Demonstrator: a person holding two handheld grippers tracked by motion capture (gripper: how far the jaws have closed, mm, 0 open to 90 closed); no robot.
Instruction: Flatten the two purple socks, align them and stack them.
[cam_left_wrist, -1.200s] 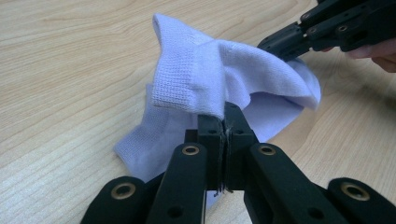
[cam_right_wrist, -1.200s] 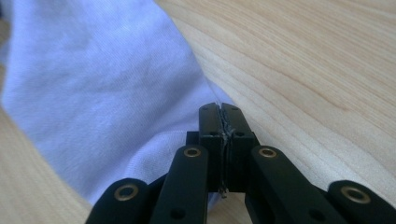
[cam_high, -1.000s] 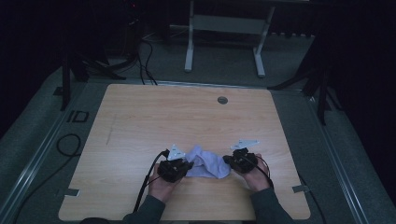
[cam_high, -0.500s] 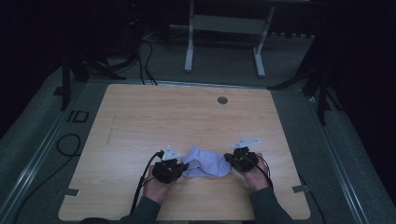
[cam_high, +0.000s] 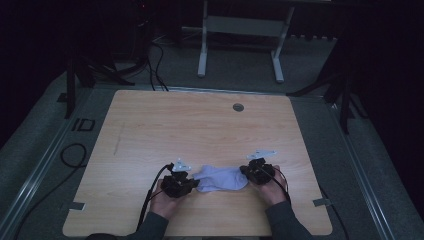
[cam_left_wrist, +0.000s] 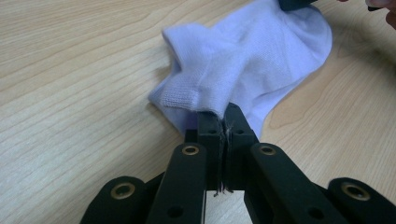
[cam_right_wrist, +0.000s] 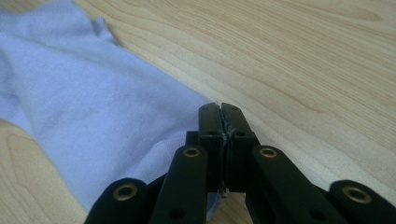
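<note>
One soft, ribbed white sock (cam_high: 220, 178)

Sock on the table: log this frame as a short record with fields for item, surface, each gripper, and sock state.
item: white sock
surface: wooden table, near the person's edge
left gripper: shut on the sock's cuff end, fabric pinched between the jaws
right gripper: shut on the sock's opposite end
sock state: stretched out between the two grippers, lying low over the table
other: round grommet at the far side of the table
</note>
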